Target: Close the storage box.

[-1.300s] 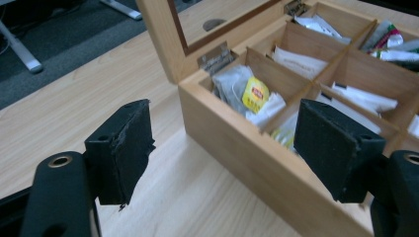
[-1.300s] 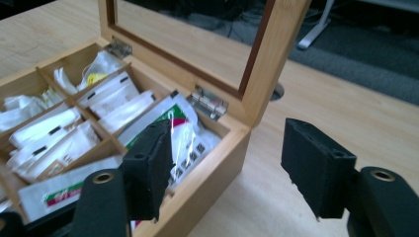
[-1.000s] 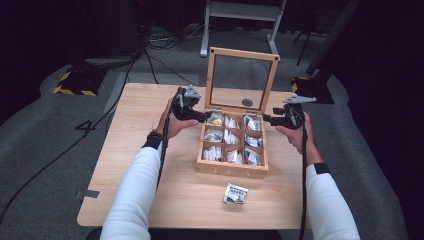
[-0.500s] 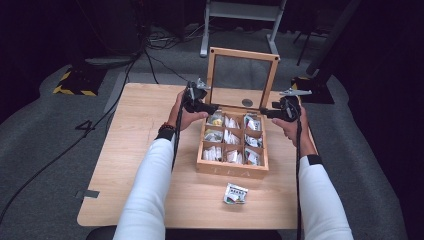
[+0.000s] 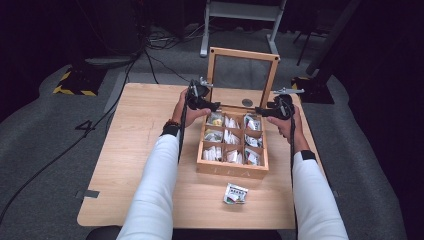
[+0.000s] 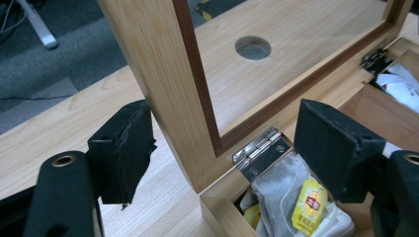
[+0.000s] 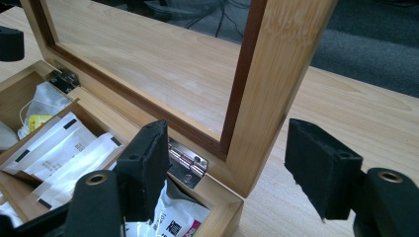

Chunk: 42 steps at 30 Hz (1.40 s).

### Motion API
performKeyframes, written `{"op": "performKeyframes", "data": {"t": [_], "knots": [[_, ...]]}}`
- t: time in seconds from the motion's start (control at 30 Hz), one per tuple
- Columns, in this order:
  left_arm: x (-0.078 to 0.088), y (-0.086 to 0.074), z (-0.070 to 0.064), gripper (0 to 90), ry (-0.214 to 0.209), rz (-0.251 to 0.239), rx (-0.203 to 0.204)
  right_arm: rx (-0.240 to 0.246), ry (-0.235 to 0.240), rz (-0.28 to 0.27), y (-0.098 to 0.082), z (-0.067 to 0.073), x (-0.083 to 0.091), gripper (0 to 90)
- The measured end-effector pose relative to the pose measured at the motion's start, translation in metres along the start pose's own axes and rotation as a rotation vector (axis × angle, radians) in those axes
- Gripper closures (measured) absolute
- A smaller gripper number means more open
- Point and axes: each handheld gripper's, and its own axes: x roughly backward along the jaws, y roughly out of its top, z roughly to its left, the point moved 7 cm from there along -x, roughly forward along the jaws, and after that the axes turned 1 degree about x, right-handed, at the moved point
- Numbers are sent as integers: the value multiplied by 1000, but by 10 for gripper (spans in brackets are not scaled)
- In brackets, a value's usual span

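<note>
Left hand-held gripper (image 6: 222, 158): jaws apart, straddling lid (image 6: 163, 84) upright, no contact | right hand-held gripper (image 7: 225, 168): jaws just opened, straddling opposite upright | tea box (image 5: 230, 170): mid-worktop (image 5: 135, 150), lid raised

Both tools moved forward to the lid's (image 5: 243, 75) lower corners; the right tool (image 7: 232, 168) opened wider around its corner.

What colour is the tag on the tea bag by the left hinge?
Yellow with a red mark: the tag shows best in the left gripper view.
</note>
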Motion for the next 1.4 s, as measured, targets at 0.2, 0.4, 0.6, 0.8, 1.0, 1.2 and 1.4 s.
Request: {"op": "performKeyframes", "data": {"t": [0.2, 0.4, 0.6, 0.8, 1.0, 1.2, 1.4], "knots": [[-5, 4, -1, 237, -7, 3, 10, -42, 17, -3, 3, -3, -3, 332], [-2, 7, 0, 261, -14, -11, 36, -31, 21, 16, 1, 4, -13, 330], [0, 8, 1, 295, -21, -24, 52, -46, 31, -1, 2, 1, -10, 396], [3, 8, 1, 322, -21, -29, 53, -55, 29, -23, 1, -1, -7, 469], [8, 7, -2, 351, -25, -50, 62, -42, 11, -43, 0, 0, -3, 506], [12, 7, -4, 393, -35, -69, 61, -11, 20, -67, -2, 0, 6, 558], [14, 7, -7, 410, -13, -67, 34, -44, 36, -150, 0, 0, 19, 582]]}}
